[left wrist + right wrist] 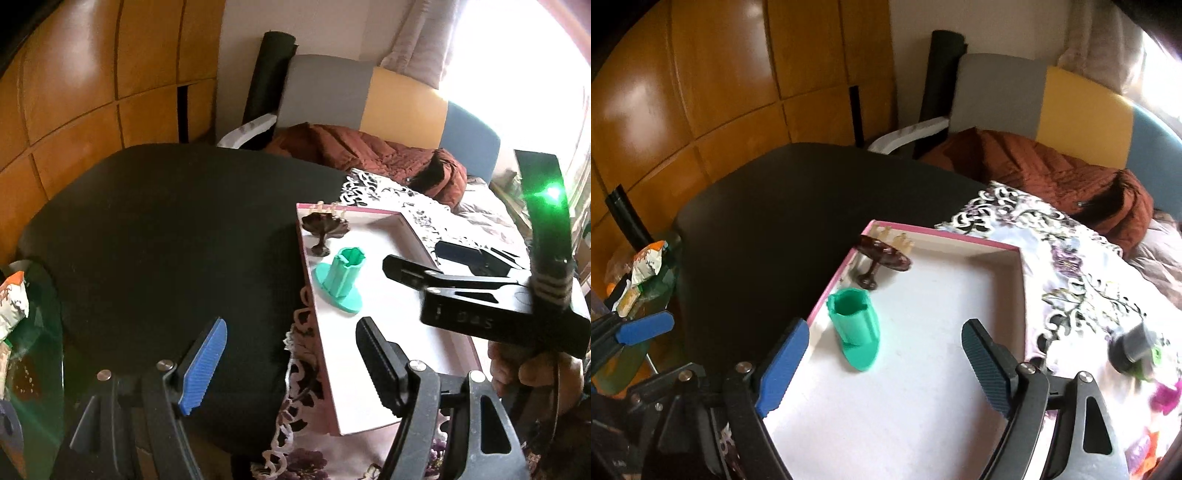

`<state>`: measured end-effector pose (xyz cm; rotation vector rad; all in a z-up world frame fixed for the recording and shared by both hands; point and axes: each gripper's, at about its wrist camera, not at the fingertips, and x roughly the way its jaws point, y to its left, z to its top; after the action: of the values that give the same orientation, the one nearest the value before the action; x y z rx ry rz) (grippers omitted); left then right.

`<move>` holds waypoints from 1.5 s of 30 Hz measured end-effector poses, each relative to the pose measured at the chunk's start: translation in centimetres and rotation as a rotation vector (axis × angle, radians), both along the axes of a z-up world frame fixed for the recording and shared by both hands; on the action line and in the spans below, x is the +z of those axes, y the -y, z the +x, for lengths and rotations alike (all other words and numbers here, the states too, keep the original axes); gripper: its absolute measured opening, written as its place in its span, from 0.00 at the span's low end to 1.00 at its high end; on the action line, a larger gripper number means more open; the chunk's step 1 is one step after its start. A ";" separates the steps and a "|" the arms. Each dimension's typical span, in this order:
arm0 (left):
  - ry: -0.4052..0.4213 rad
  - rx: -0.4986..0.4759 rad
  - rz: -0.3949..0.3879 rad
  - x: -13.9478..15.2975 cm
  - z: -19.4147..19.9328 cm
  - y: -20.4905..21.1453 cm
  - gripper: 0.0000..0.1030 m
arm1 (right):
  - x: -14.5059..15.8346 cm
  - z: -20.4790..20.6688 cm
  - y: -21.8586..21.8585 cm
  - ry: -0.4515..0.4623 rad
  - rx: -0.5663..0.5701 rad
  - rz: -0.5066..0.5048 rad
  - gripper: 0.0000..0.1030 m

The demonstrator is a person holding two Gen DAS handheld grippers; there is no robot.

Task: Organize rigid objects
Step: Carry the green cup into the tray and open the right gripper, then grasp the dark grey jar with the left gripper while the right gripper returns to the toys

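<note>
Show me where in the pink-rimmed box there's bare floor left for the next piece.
The box is crowded only along its left wall: a dark brown pedestal piece at the far corner, a green stand nearer. From the green stand across to the right wall, and back to the near edge, the white floor is bare. The right gripper hangs open over it.

Glossy honey-coloured wood on the wall panels, catching the light. The worktop wears a matt black cover, with a lacy floral cloth beside it. The tray looks like matt white card with a pink rim. The green holder is ridged matt plastic; the brown stand shines. Quilted rust jacket.
</note>
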<state>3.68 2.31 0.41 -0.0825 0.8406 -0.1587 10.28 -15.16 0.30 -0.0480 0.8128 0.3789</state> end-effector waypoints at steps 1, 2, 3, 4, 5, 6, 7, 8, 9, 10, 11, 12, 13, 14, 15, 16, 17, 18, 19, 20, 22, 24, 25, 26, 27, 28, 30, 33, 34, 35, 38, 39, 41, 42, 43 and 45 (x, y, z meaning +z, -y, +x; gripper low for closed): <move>0.001 -0.005 -0.001 0.1 -0.1 0.2 0.72 | 0.1 -0.2 0.3 0.005 -0.008 0.005 0.83; 0.002 -0.012 0.000 0.2 -0.1 0.4 0.72 | 0.3 -0.4 0.8 0.012 -0.019 0.011 0.84; 0.004 -0.018 0.001 0.2 -0.1 0.7 0.72 | 0.5 -0.7 1.4 0.019 -0.029 0.016 0.86; 0.004 -0.025 0.002 0.3 -0.2 1.0 0.72 | 0.6 -0.9 1.7 0.023 -0.036 0.019 0.87; 0.003 -0.030 0.000 0.3 -0.2 1.2 0.72 | 0.8 -1.2 2.3 0.030 -0.048 0.024 0.88; 0.003 -0.035 -0.001 0.4 -0.2 1.5 0.72 | 0.9 -1.4 2.8 0.035 -0.057 0.029 0.89; 0.003 -0.043 -0.001 0.4 -0.3 1.8 0.72 | 1.1 -1.6 3.5 0.040 -0.068 0.032 0.90; 0.004 -0.052 0.001 0.5 -0.3 2.1 0.72 | 1.4 -1.8 4.2 0.048 -0.083 0.035 0.91; 0.005 -0.062 0.000 0.5 -0.4 2.4 0.72 | 1.5 -2.0 4.7 0.054 -0.093 0.037 0.94; 0.004 -0.071 -0.002 0.6 -0.4 2.7 0.72 | 1.8 -2.2 5.7 0.063 -0.113 0.044 0.95; 0.003 -0.081 -0.004 0.6 -0.4 3.0 0.72 | 2.0 -2.4 6.4 0.067 -0.127 0.051 0.96; 0.003 -0.088 -0.004 0.6 -0.4 3.2 0.72 | 2.1 -2.5 7.0 0.069 -0.137 0.055 0.97; 0.001 -0.097 -0.003 0.7 -0.3 3.5 0.72 | 2.2 -2.6 7.8 0.071 -0.152 0.057 0.98; -0.002 -0.109 -0.003 0.7 -0.3 3.8 0.72 | 2.3 -2.8 8.7 0.074 -0.168 0.054 0.99; -0.005 -0.122 -0.007 0.7 -0.3 4.2 0.72 | 2.3 -2.9 9.6 0.079 -0.184 0.047 1.00; -0.005 -0.136 -0.011 0.7 -0.3 4.5 0.72 | 2.4 -3.1 10.3 0.081 -0.197 0.041 1.00; -0.005 -0.147 -0.013 0.8 -0.3 4.8 0.72 | 2.4 -3.3 11.4 0.083 -0.218 0.033 1.00; -0.005 -0.163 -0.018 0.9 -0.3 5.2 0.72 | 2.4 -3.5 12.4 0.085 -0.240 0.026 1.00; -0.005 -0.177 -0.026 1.0 -0.3 5.5 0.72 | 2.4 -3.6 13.5 0.088 -0.262 0.019 1.00; -0.004 -0.190 -0.033 1.1 -0.3 5.9 0.72 | 2.3 -3.8 14.9 0.089 -0.295 0.008 1.00; -0.011 -0.216 -0.041 1.2 0.0 6.7 0.72 | 2.2 -4.1 17.7 0.083 -0.351 -0.003 1.00; -0.021 -0.243 -0.058 1.4 0.2 7.5 0.72 | 2.1 -4.5 21.0 0.078 -0.427 -0.009 1.00; -0.028 -0.260 -0.068 1.5 0.3 8.0 0.71 | 2.1 -4.7 22.7 0.077 -0.471 -0.015 1.00; -0.036 -0.285 -0.081 1.5 0.5 8.5 0.68 | 1.9 -5.0 25.1 0.077 -0.536 -0.021 1.00; -0.038 -0.305 -0.090 1.7 0.6 9.1 0.67 | 1.8 -5.1 26.5 0.076 -0.570 -0.023 1.00; -0.037 -0.319 -0.088 1.8 0.7 9.9 0.67 | 1.6 -5.3 28.3 0.071 -0.619 -0.026 1.00; -0.049 -0.361 -0.079 2.0 1.1 11.7 0.67 | 0.9 -5.6 31.7 0.052 -0.717 -0.027 1.00; -0.064 -0.397 -0.060 2.1 1.8 14.4 0.67 | -0.8 -6.4 36.2 0.025 -0.856 0.002 1.00; -0.064 -0.412 -0.051 2.1 2.0 15.3 0.67 | -1.2 -6.6 36.8 0.017 -0.881 0.019 1.00; -0.065 -0.429 -0.045 2.1 2.4 16.4 0.67 | -1.7 -6.8 37.8 -0.009 -0.919 0.046 1.00; -0.082 -0.474 -0.015 1.8 3.6 20.0 0.64 | -1.9 -7.2 39.6 -0.030 -0.964 0.128 1.00; -0.082 -0.491 -0.015 1.7 4.2 21.3 0.64 | -2.0 -7.5 39.5 -0.029 -0.962 0.132 1.00; -0.097 -0.515 -0.010 1.3 5.3 23.6 0.60 | -1.9 -7.4 39.4 -0.035 -0.950 0.138 1.00; -0.107 -0.528 -0.014 1.0 5.8 24.7 0.59 | -1.9 -7.3 39.2 -0.033 -0.943 0.140 1.00; -0.117 -0.541 -0.015 0.7 6.6 26.2 0.58 | -1.8 -7.3 39.1 -0.027 -0.937 0.138 1.00; -0.115 -0.550 0.016 0.2 7.5 28.1 0.57 | -1.8 -7.3 38.7 -0.022 -0.933 0.120 1.00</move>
<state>11.16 -25.80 0.61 0.1594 0.9645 -0.6689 3.02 -53.83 -1.48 0.4371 0.7491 -0.4558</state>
